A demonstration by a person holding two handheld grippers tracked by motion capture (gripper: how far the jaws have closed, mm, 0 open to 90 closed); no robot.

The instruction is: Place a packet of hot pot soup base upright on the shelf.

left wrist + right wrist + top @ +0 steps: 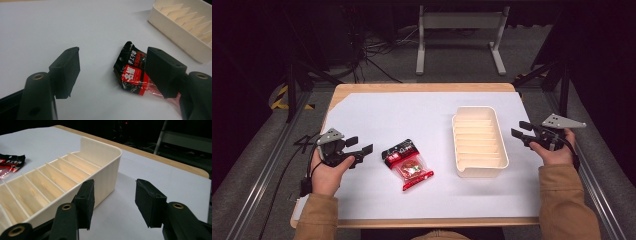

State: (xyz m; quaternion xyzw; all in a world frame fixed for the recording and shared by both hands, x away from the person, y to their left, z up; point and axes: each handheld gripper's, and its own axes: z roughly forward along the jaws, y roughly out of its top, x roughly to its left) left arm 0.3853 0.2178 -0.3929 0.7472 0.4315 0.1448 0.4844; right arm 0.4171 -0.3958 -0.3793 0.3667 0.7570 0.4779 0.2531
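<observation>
I hold my left gripper [362, 150] wide, empty, just short of the snack packet [408, 165] near the table's front edge — next I close in on it — while my right gripper [518, 131] waits open beside the slotted tray [480, 172].

High view overlooks table [377, 115]; gripper views sit low, close.

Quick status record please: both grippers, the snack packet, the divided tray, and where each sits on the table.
left gripper: jaws open, empty, aimed at the packet from its left
right gripper: jaws open, empty, just right of the tray
snack packet: red and black, flat on the white sheet, untouched
divided tray: cream, empty slots, right of the packet
table: wooden edge, white sheet on top
</observation>
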